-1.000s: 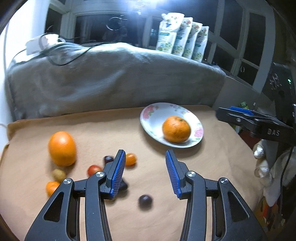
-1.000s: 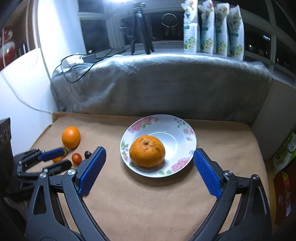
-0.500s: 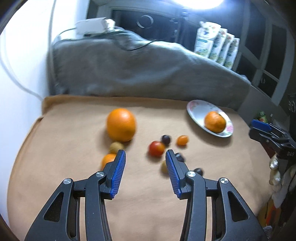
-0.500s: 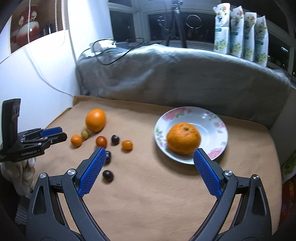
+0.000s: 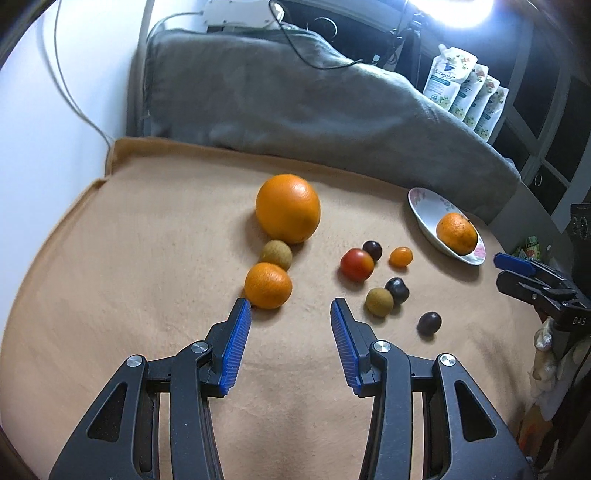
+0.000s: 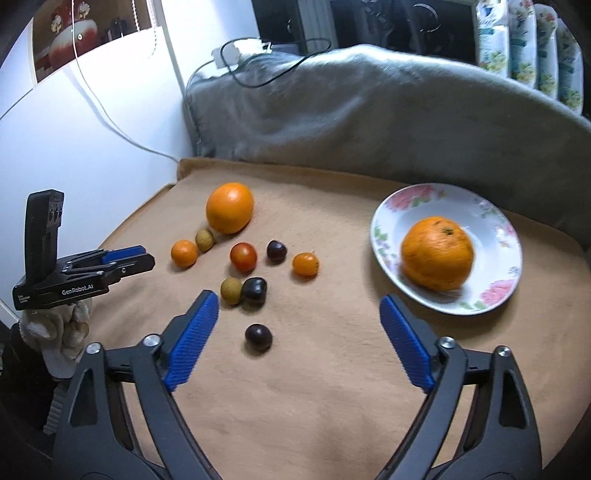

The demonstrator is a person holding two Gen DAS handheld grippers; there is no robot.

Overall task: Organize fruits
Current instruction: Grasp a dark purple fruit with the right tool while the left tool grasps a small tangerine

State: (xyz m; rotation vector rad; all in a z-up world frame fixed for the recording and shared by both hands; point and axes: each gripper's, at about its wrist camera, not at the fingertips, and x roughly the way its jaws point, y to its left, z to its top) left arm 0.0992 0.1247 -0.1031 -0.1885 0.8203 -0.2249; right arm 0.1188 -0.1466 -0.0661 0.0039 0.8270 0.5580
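A floral plate [image 6: 495, 218] [image 5: 424, 206] holds one tangerine [image 6: 437, 252] at the right. On the tan cloth lie a large orange [image 5: 287, 208] [image 6: 229, 207], a small orange [image 5: 268, 285], two brownish-green fruits [image 5: 276, 254] [image 5: 379, 301], a red tomato [image 5: 356, 264], a small orange tomato [image 5: 401, 256] and several dark purple fruits such as one [image 6: 258, 336]. My left gripper [image 5: 291, 314] is open and empty, just short of the small orange. My right gripper [image 6: 299, 306] is open wide and empty, above the dark fruit near the front.
A grey blanket [image 5: 295, 103] with cables and a white power strip [image 5: 240, 14] lies along the back. Several refill pouches [image 5: 465, 92] stand at the back right. A white wall [image 6: 74, 129] bounds the left side. The cloth's edge [image 5: 110, 166] is raised.
Both grippers have swung left, away from the plate and toward the loose fruits. The left gripper now faces the small orange. Both stay open and empty.
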